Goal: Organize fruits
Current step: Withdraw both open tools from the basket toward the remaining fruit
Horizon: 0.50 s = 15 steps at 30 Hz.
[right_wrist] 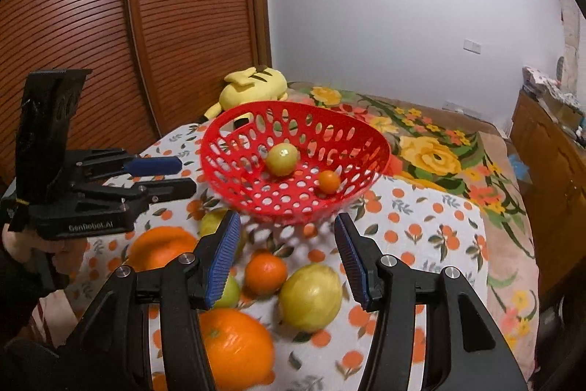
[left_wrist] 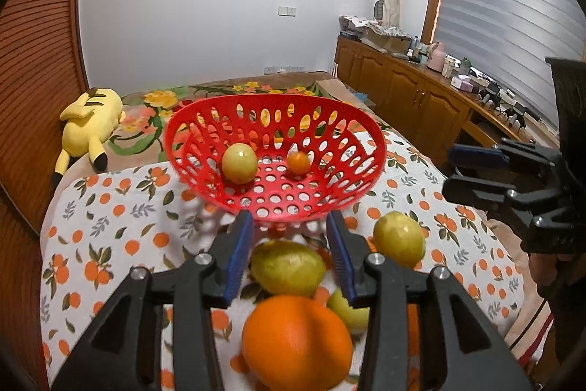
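Note:
A red perforated basket [left_wrist: 205,178] [right_wrist: 219,171] stands on the orange-print cloth and holds a yellow-green fruit [left_wrist: 240,167] [right_wrist: 281,159] and a small orange fruit [left_wrist: 299,162] [right_wrist: 329,182]. In front of it lie loose fruits: a large orange [left_wrist: 296,341], a yellow-green fruit [left_wrist: 287,267], another [left_wrist: 399,239] [right_wrist: 310,297], a small orange [right_wrist: 265,272] and two large oranges [right_wrist: 234,350] [right_wrist: 161,246]. My left gripper [left_wrist: 291,257] [right_wrist: 172,176] is open and empty above the loose fruits. My right gripper [right_wrist: 287,261] [left_wrist: 472,171] is open and empty above them too.
A yellow plush toy [left_wrist: 91,123] [right_wrist: 252,87] lies behind the basket on a floral bedspread [right_wrist: 432,149]. A slatted wooden wardrobe [right_wrist: 146,24] stands at the left. A wooden cabinet [left_wrist: 403,87] with clutter runs along the right under a window blind.

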Each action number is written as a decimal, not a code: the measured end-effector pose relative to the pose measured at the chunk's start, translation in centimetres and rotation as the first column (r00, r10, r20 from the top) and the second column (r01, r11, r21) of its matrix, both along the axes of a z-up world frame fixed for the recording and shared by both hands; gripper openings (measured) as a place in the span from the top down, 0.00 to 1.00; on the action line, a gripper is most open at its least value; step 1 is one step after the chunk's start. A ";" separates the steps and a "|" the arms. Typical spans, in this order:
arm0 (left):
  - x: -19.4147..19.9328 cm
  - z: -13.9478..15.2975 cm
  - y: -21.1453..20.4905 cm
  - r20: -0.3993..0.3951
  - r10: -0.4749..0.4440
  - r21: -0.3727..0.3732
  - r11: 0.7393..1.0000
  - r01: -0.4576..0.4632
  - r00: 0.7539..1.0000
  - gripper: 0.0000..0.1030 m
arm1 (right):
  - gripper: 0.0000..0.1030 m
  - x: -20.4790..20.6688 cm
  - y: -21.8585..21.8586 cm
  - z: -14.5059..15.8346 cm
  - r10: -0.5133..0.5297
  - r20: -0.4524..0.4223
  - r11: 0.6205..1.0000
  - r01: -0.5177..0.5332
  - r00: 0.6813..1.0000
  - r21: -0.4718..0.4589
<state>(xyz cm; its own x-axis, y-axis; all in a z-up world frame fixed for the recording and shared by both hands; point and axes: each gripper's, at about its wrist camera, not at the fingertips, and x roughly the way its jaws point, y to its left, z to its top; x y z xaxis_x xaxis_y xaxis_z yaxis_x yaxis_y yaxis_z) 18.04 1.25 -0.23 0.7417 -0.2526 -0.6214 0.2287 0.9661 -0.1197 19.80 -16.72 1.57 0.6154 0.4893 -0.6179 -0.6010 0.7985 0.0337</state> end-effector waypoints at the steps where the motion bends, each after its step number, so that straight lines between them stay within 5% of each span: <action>1: -0.5 0.1 0.1 0.002 0.001 -0.002 1.000 -0.001 1.000 0.59 | 0.47 -0.8 -0.1 -0.1 -0.005 0.003 1.000 0.005 1.000 0.006; 15: -9.4 -1.9 1.0 -0.023 0.020 -0.011 1.000 -0.020 1.000 0.55 | 0.47 -9.7 -1.8 -3.5 -0.084 -0.041 0.994 0.086 0.996 0.071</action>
<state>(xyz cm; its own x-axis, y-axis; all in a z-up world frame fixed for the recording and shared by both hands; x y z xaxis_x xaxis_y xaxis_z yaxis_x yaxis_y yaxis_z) 8.59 2.30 -2.09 0.7325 -0.2447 -0.6353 0.2061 0.9691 -0.1356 10.08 -18.49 -1.97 0.6332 0.4805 -0.6068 -0.5282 0.8413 0.1149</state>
